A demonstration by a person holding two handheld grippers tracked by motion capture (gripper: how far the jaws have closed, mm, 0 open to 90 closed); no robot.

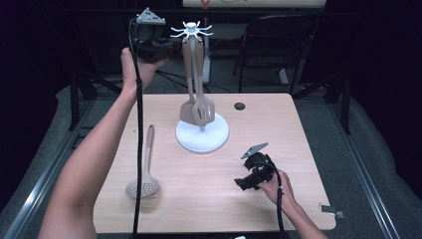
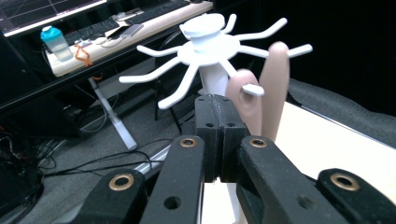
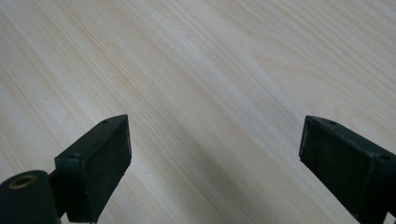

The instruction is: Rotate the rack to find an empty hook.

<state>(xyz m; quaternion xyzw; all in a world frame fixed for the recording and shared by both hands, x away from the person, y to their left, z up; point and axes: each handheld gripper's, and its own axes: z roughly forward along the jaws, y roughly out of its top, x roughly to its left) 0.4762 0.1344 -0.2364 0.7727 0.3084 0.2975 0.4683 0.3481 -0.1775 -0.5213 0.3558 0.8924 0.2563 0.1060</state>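
A white utensil rack [image 1: 191,31] with radial hooks stands on a round base [image 1: 215,142] at the table's middle back. A solid spatula [image 1: 187,113] and a slotted spatula [image 1: 204,110], both taupe, hang from it. A matching skimmer spoon [image 1: 143,185] lies flat at the front left. My left gripper [image 1: 168,46] is held high beside the rack's top, shut with nothing between its pads; in the left gripper view [image 2: 218,100] the hooks [image 2: 210,44] and two handle tops [image 2: 274,79] sit just beyond it. My right gripper [image 1: 243,182] rests low at the front right, open over bare wood [image 3: 215,149].
The wooden table [image 1: 278,149] has a cable hole [image 1: 239,106] at the back. A small metal clip [image 1: 331,210] lies at its right front corner. A black chair [image 1: 278,45] stands behind. A desk with a bottle [image 2: 56,42] is farther off.
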